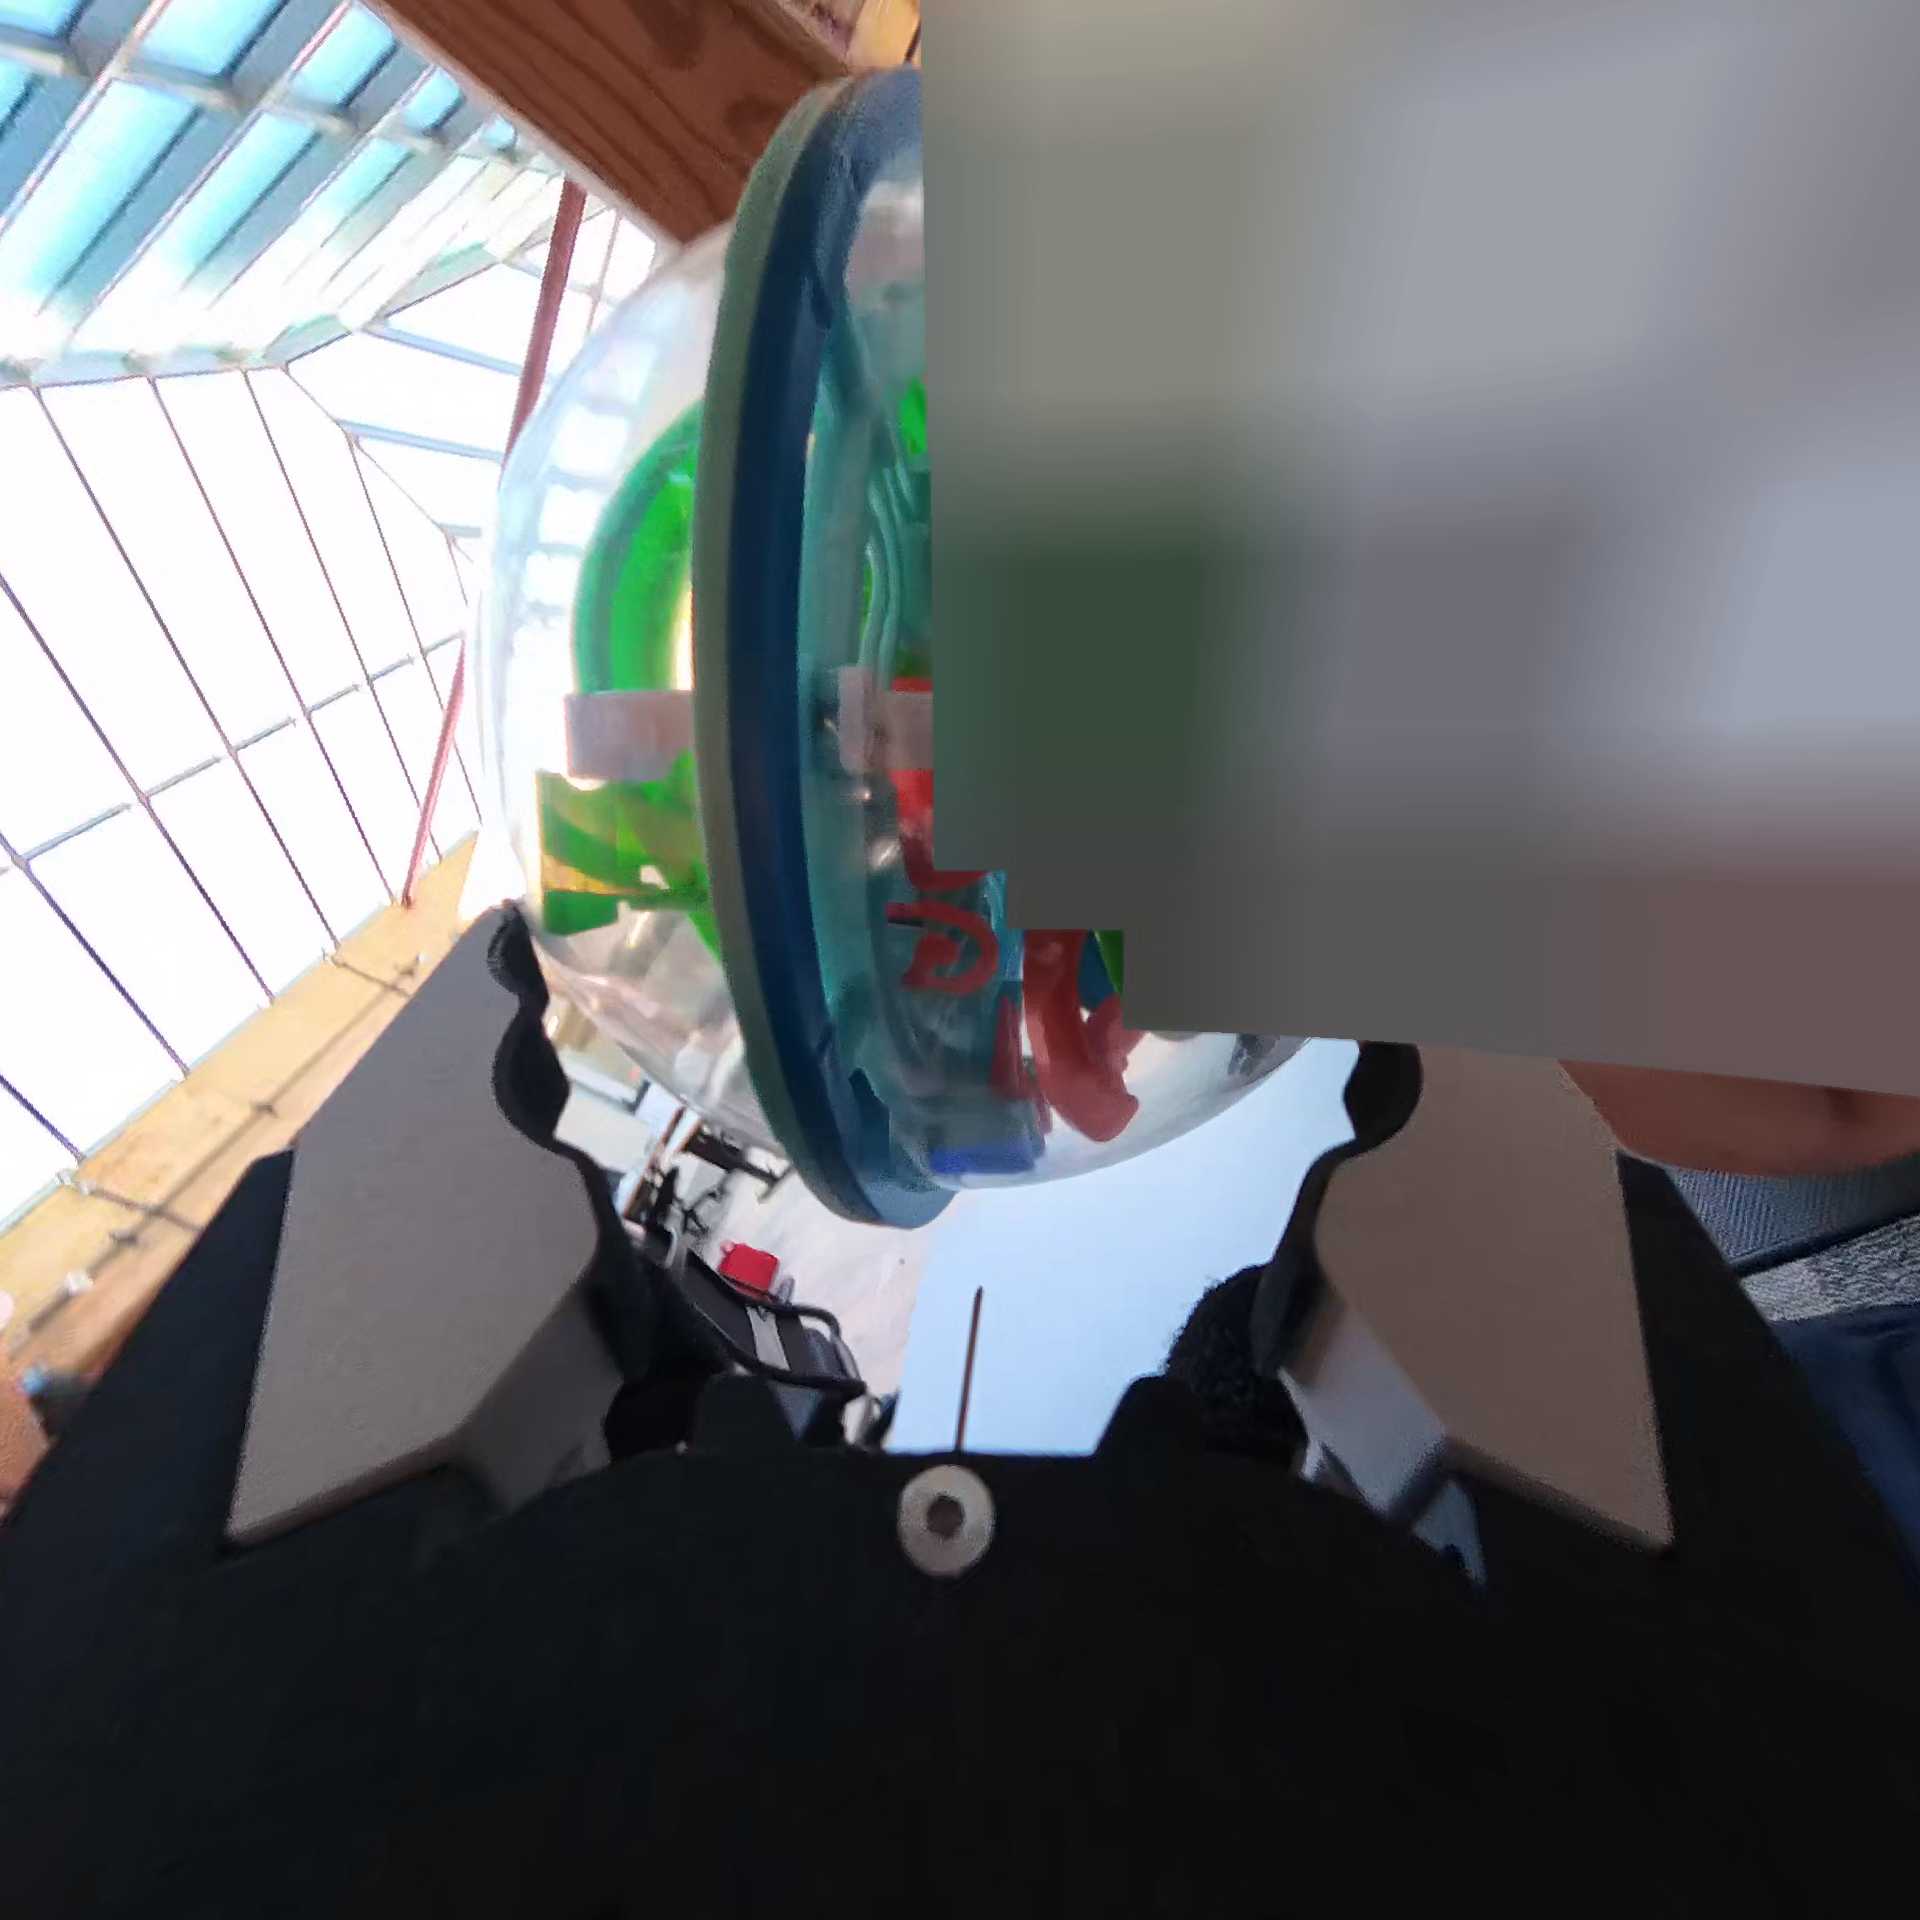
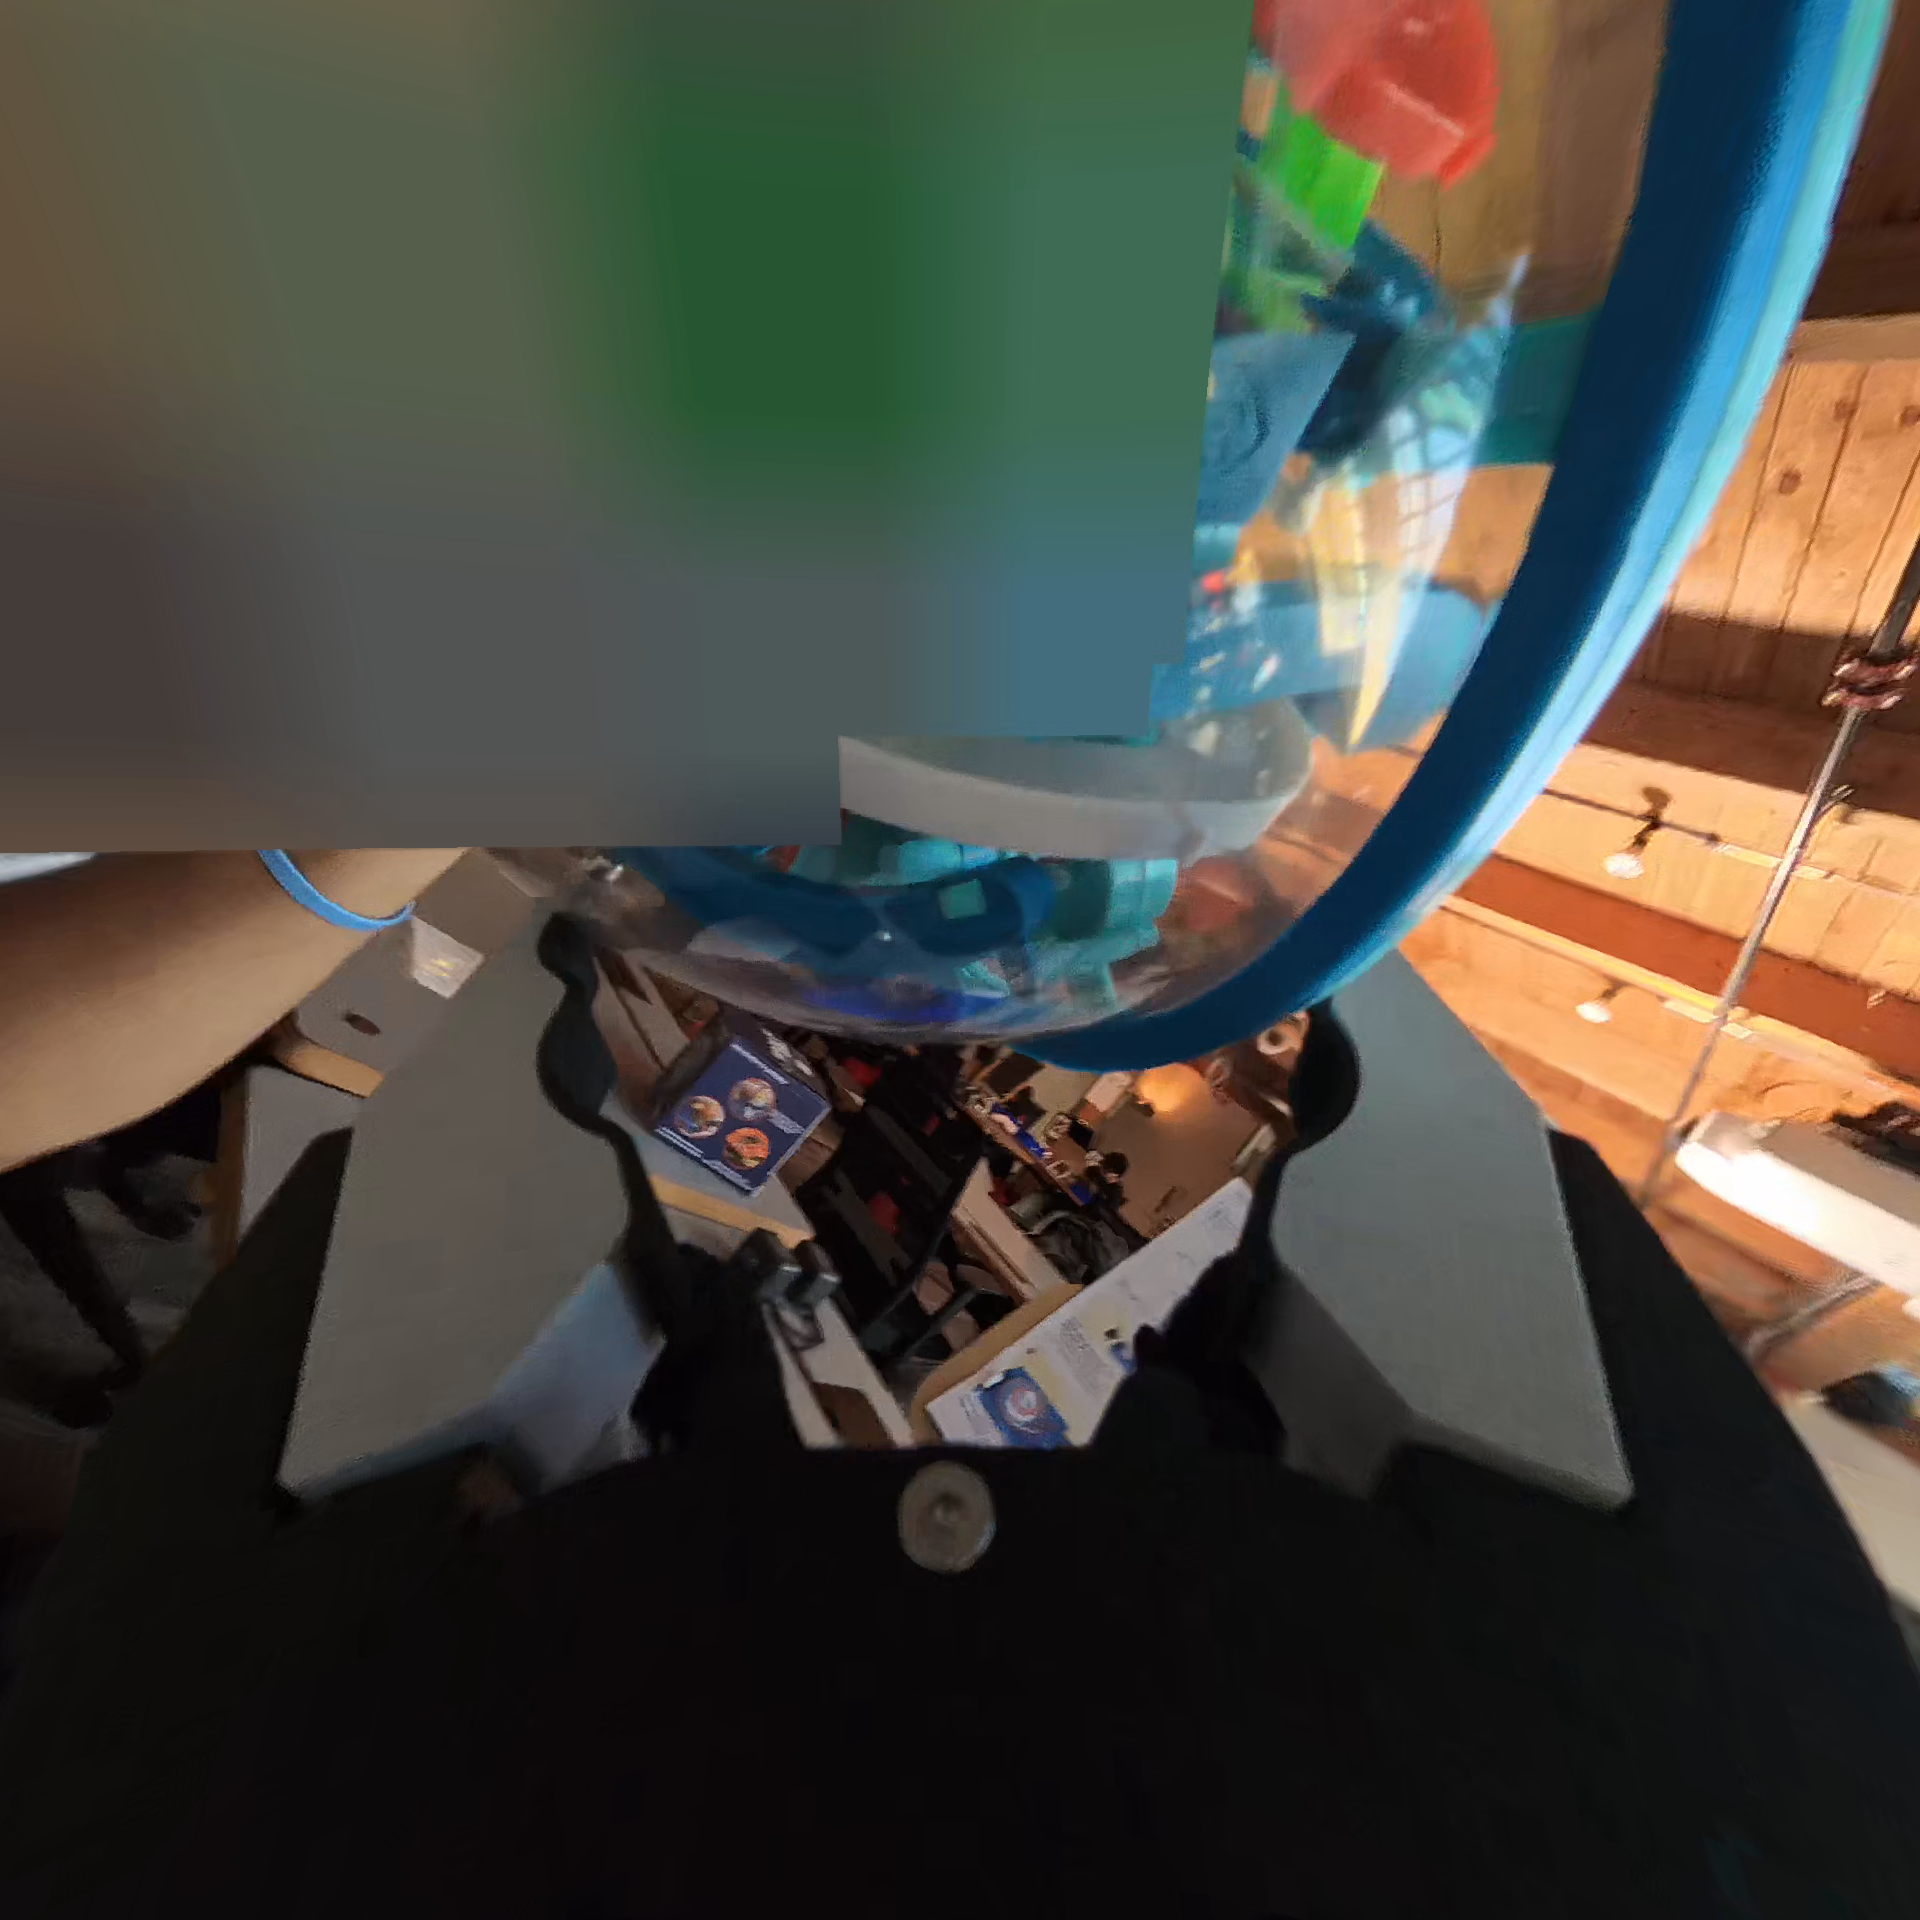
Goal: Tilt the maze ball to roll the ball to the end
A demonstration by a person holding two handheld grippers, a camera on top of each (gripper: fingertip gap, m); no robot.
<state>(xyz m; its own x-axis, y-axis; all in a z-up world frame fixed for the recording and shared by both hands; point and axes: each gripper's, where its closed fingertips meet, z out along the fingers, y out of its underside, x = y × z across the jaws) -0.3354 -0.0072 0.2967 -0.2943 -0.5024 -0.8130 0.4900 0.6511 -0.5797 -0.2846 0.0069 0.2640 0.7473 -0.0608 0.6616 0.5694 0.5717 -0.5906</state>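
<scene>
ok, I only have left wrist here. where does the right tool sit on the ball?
Observer: Right tool has one fingertip at the clear shell of the ball, the other at its blue ring.
Operator: anything past it?
Observer: A blue box on a desk, well beyond the ball.
Operator: arm visible?
Observer: Yes, an arm left of the ball, with a blue band on it.

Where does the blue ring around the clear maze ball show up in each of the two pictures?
Left wrist view: blue ring runs nearly upright through the picture's middle, left of the blurred patch.
Right wrist view: blue ring sweeps as an arc down the right side.
Shared landmark: the white band inside the ball.
</scene>
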